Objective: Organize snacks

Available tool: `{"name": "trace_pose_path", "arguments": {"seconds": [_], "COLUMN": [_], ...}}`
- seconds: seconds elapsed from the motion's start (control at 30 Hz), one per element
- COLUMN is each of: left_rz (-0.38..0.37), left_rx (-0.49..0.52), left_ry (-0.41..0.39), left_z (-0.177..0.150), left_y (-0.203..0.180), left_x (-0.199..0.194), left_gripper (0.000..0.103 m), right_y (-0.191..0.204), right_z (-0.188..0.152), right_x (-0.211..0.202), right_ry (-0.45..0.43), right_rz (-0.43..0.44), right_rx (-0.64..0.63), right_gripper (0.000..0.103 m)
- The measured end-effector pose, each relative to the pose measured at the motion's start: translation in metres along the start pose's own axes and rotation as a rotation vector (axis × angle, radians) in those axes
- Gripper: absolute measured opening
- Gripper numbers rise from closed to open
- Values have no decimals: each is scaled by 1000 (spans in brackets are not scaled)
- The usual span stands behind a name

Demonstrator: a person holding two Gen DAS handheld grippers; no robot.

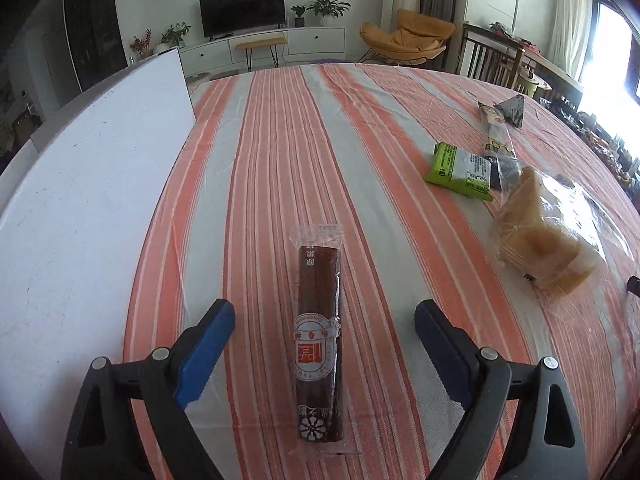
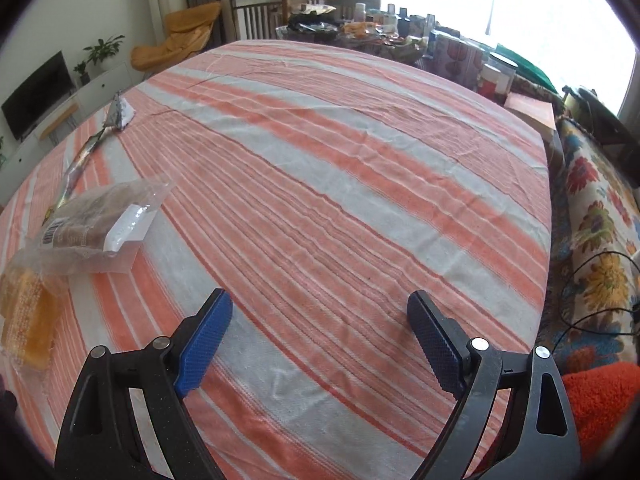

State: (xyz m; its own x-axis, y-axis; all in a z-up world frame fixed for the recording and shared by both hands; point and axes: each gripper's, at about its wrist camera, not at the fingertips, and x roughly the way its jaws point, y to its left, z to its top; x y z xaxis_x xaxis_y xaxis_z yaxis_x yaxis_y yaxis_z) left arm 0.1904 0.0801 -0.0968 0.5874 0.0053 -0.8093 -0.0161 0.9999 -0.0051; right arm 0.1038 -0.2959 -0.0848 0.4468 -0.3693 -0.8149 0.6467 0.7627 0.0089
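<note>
- Left gripper (image 1: 325, 322) hangs over the near edge of the bench (image 1: 280, 128), tilted downward. Its fingers (image 1: 208, 344) are spread wide and released; nothing is gripped.
- A dark red snack stick (image 1: 319, 344) in a clear wrapper lies flat on the striped cloth between those fingers, touching neither, its length running from the near edge toward the far edge.
- A white board (image 1: 92, 200) lies along the left side of the bench.
- Remaining snacks sit toward the right edge: a green packet (image 1: 460, 170), a long narrow packet (image 1: 496, 132), a small triangular pack (image 1: 514, 110) nearer the far edge, and a clear bag of yellow cakes (image 1: 556, 236).
- Right gripper (image 2: 320, 334) is over bare cloth, fingers (image 2: 206, 340) wide apart and empty. The bag of cakes lies at the left of its view, well apart from it.
- Judgement: sorting has barely started; most snacks are still loosely clustered.
- Risk: glossy wrappers may slip out of a pinch on a loose end.
- Risk: the soft cakes could crush if squeezed hard across the bag.
- Risk: fingertips pressed low may snag the wrinkled cloth and drag neighbouring packets.
- Risk: the stick lies close to the near edge; a nudge could send it off.
</note>
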Motion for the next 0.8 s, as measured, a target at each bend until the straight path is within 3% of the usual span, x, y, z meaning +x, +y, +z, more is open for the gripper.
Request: {"name": "trace_pose_path", "arguments": {"seconds": [0.03,0.13,0.27,0.8], "left_rz": [12,20,20,19], "left_rx": [-11,-16,-17,-18], "left_ry": [9,11,11,10], "left_z": [1,2,3,2], "left_y": [1,3,2,2], "left_x": [3,5,6,6], "left_gripper": [103,103,103,103], "right_y": [-3,-14,-18,-17], "right_z": [9,40,71,72], "right_x": [6,29,55,55], "right_ry": [5,11,-20,-26], "right_rz": [0,-33,-66,-63], "right_rx": [5,56,96,92], "right_gripper": [92,93,100,100]}}
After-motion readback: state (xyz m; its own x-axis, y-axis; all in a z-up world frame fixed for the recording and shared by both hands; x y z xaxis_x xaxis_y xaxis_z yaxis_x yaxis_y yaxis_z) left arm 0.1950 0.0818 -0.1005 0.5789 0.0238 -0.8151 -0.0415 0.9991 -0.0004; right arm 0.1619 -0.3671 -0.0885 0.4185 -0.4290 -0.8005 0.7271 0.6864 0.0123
